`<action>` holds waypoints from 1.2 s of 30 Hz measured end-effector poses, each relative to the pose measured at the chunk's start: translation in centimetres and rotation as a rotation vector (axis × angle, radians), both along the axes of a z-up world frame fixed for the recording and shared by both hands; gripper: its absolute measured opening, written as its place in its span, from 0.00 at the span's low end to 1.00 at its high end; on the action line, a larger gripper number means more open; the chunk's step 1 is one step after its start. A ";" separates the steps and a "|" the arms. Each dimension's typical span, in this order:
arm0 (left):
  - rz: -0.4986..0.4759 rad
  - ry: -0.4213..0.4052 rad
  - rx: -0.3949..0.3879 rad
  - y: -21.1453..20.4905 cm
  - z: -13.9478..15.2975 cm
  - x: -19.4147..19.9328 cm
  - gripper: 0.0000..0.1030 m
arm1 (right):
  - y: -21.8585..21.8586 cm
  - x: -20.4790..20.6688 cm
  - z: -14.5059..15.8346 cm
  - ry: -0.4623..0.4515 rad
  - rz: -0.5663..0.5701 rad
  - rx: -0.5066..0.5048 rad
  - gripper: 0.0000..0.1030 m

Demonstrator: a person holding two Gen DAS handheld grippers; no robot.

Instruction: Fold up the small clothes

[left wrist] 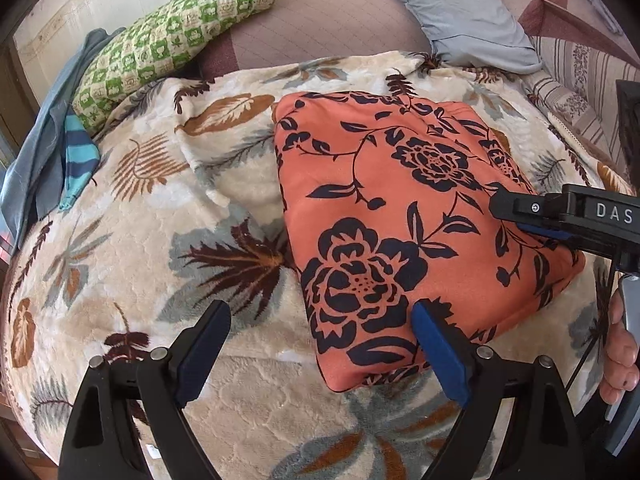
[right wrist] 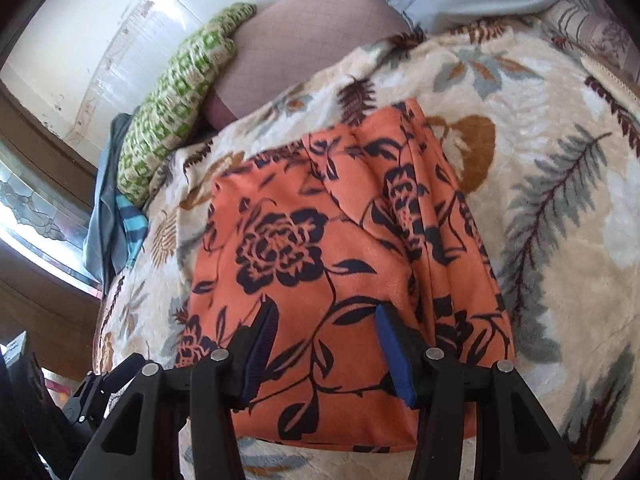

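Note:
A folded orange garment with dark flower print (left wrist: 392, 216) lies flat on a cream leaf-patterned blanket (left wrist: 152, 248). My left gripper (left wrist: 320, 316) is open and empty, hovering at the garment's near left corner, its right finger over the cloth. My right gripper (right wrist: 326, 316) is open and empty, hovering right over the garment (right wrist: 320, 264) near its front edge. The right gripper also shows in the left wrist view (left wrist: 520, 216) over the garment's right side.
A green checked pillow (left wrist: 168, 36) and a grey-blue cloth with a striped turquoise piece (left wrist: 80, 156) lie at the far left. A grey pillow (left wrist: 460, 12) is at the back right. A wall (right wrist: 100, 32) and window (right wrist: 36, 216) stand left.

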State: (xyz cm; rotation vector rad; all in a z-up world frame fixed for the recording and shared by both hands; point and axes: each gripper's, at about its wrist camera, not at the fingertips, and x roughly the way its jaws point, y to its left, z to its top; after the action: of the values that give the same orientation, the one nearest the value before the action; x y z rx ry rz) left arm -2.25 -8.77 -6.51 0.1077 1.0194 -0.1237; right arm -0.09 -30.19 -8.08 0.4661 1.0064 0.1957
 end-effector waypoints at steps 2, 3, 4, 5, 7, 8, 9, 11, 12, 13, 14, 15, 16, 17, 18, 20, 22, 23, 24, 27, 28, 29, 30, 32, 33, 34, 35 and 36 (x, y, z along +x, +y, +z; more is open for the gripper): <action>0.011 0.015 -0.019 0.3 0.0 0.2 0.91 | 0.1 -0.1 0.1 -0.007 0.016 -0.016 0.54; 0.015 0.010 -0.018 0.3 0.3 0.3 0.91 | 0.1 -0.1 0.1 -0.009 0.018 -0.014 0.54; 0.018 -0.009 -0.010 0.3 0.8 0.2 0.90 | -0.1 -0.2 0.2 -0.016 0.013 -0.004 0.54; 0.019 -0.031 0.001 0.3 1.3 0.1 0.90 | -0.3 -0.4 0.4 -0.029 0.007 0.007 0.53; 0.022 -0.059 0.010 0.4 2.2 0.2 0.90 | -0.8 -0.6 1.0 -0.061 -0.009 0.023 0.53; 0.026 -0.064 0.006 0.6 2.5 0.3 0.90 | -1.0 -0.8 1.4 -0.078 -0.017 0.032 0.54; 0.035 -0.069 0.000 0.8 2.7 0.5 0.90 | -1.1 -0.9 1.7 -0.096 -0.022 0.038 0.54; 0.060 -0.079 -0.008 1.3 2.9 0.8 0.90 | -1.1 -1.0 2.3 -0.124 -0.022 0.039 0.54; 0.068 -0.075 -0.010 1.5 2.8 0.9 0.90 | -1.0 -1.1 2.5 -0.134 -0.019 0.036 0.54; 0.073 -0.064 -0.005 1.6 2.5 1.2 0.90 | -0.9 -1.1 2.6 -0.139 -0.016 0.030 0.54; 0.081 -0.053 0.005 1.6 2.1 1.4 0.90 | -0.8 -1.1 2.6 -0.134 -0.012 0.023 0.54; 0.087 -0.042 0.011 1.7 1.6 1.5 0.90 | -0.6 -1.0 2.4 -0.121 -0.009 0.017 0.54; 0.087 -0.030 0.013 1.6 1.1 1.6 0.90 | -0.4 -0.9 2.1 -0.106 -0.008 0.015 0.54; 0.084 -0.013 0.018 1.5 0.5 1.7 0.90 | -0.4 -0.7 1.8 -0.083 -0.006 0.008 0.54; 0.082 0.000 0.017 1.4 -0.1 1.8 0.91 | -0.3 -0.5 1.2 -0.051 0.000 -0.005 0.53; 0.082 0.004 0.004 1.4 -0.6 1.8 0.91 | -0.1 -0.3 0.2 -0.004 0.016 -0.018 0.54; 0.076 0.006 0.005 1.3 -0.5 2.0 0.91 | 0.1 -0.4 0.4 -0.019 0.037 -0.049 0.54; 0.072 0.006 0.008 1.2 -0.3 2.1 0.91 | 0.2 -0.4 0.5 -0.025 0.046 -0.056 0.54; 0.070 0.004 0.009 1.3 -0.1 2.2 0.90 | 0.0 -0.5 0.5 -0.029 0.048 -0.047 0.54; 0.076 -0.034 0.002 1.7 1.0 2.5 0.90 | -1.6 -0.8 1.0 -0.053 0.031 0.024 0.53; 0.082 -0.042 -0.002 2.0 1.4 2.8 0.90 | -2.4 -0.9 1.3 -0.071 0.013 0.045 0.53; 0.091 -0.045 -0.008 2.3 1.6 3.1 0.90 | -3.3 -1.1 1.7 -0.090 -0.010 0.062 0.53; 0.101 -0.044 -0.017 2.6 1.8 3.5 0.90 | -4.3 -1.3 2.1 -0.108 -0.043 0.070 0.56; 0.126 -0.034 -0.044 3.4 1.9 4.3 0.90 | -6.4 -1.8 2.5 -0.132 -0.113 0.092 0.65; 0.142 -0.028 -0.056 3.8 1.9 4.7 0.90 | -7.4 -1.9 2.5 -0.134 -0.137 0.113 0.67; 0.157 -0.020 -0.069 4.1 1.9 5.0 0.90 | -8.4 -1.9 2.4 -0.126 -0.155 0.134 0.68; 0.167 -0.011 -0.087 4.5 1.8 5.4 0.90 | -9.2 -1.9 2.2 -0.110 -0.173 0.151 0.68; 0.172 -0.001 -0.106 4.7 1.6 5.7 0.90 | -10.0 -1.8 1.8 -0.090 -0.192 0.170 0.68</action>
State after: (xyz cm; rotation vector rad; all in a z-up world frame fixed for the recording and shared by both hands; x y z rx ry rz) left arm 3.47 -4.09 -4.91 -0.0768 1.0147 -0.0210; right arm -1.92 -40.16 -6.27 0.6990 0.8545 0.1293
